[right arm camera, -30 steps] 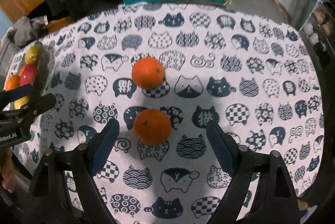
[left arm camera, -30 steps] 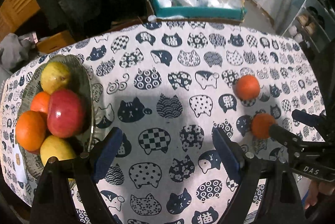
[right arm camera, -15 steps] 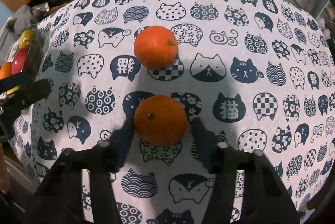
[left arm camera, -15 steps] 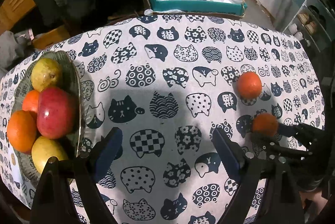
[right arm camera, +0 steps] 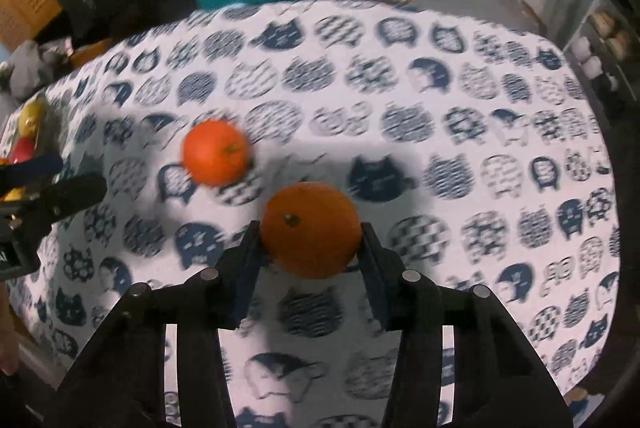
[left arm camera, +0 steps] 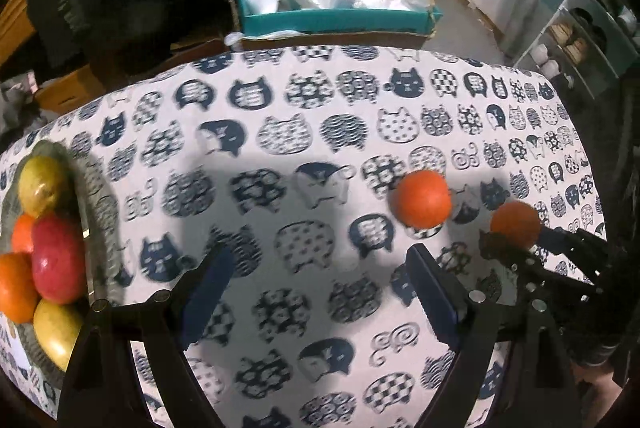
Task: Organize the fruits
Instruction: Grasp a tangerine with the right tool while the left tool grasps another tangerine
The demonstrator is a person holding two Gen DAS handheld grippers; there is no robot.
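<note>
A: Orange (right arm camera: 310,228), over the cat-print tablecloth (right arm camera: 480,132), clamped between the pads of the right gripper (right arm camera: 310,248); left gripper (left arm camera: 316,292) spread, empty.

B: Orientation?

A: Near-round, no clear long axis; stem scar faces the camera. Lift straight, keep the squeeze centred, carry to the fruit dish (left arm camera: 94,196).

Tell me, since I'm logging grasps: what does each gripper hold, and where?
Right gripper clamps an orange by its sides. Left gripper holds nothing.
</note>
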